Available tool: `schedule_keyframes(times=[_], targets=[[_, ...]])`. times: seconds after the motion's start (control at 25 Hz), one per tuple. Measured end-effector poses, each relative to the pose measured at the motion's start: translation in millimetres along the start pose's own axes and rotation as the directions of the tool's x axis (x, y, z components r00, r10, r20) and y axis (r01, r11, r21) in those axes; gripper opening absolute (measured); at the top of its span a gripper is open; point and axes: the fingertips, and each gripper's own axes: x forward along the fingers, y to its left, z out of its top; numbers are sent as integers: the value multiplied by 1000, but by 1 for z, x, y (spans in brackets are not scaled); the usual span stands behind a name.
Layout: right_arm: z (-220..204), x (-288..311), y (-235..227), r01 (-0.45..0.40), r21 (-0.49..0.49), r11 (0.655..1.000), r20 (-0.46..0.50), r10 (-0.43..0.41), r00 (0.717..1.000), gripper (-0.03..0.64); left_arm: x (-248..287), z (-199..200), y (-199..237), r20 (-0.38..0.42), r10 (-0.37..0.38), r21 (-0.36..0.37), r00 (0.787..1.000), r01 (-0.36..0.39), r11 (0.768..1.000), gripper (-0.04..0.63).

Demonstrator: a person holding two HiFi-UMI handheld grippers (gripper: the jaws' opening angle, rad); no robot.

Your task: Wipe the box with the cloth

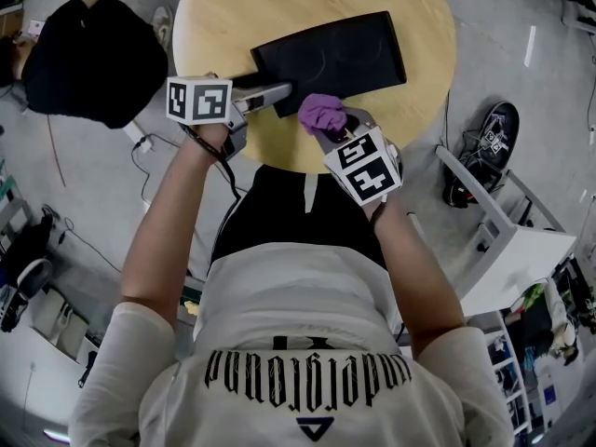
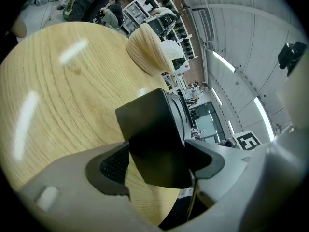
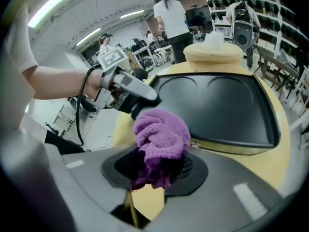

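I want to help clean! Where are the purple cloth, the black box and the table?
purple cloth (image 3: pixel 161 137), right gripper view, bunched middle
black box (image 1: pixel 335 59), head view, top face
table (image 1: pixel 219 21), head view, bare wood

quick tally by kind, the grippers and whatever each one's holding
grippers: 2, the left gripper and the right gripper
black box: 1, clamped by the left
purple cloth: 1, clamped by the right
total: 4

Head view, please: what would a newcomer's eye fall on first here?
The bright purple cloth, bunched in the right hand-held gripper at the near edge of the flat black box. Next, the left hand-held gripper clamping that box's corner on the round wooden table.
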Motion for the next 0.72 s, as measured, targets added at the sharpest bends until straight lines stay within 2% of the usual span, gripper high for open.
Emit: schedule_keyframes(times=[0.2,0.4,0.48,0.64,0.72], targets=[[5,30,32,-67,32,997,1,67,998,130,2,-1,-1,-3,-8,-2,1000,8,1000,376],[-1,47,24,-81,76,994,22,80,997,130,0,0,0,-2,-9,1,1000,9,1000,377],[-6,41,13,-63,127,990,29,59,998,132,1,-1,-1,-10,-13,4,1000,13,1000,377],[-20,16,-31,23,231,973,62,-38,997,130,1,0,-2,-23,-15,13,1000,15,1000,380],[-23,6,-41,30,270,962,74,-52,996,132,1,-1,-2,-28,-15,15,999,16,1000,382]])
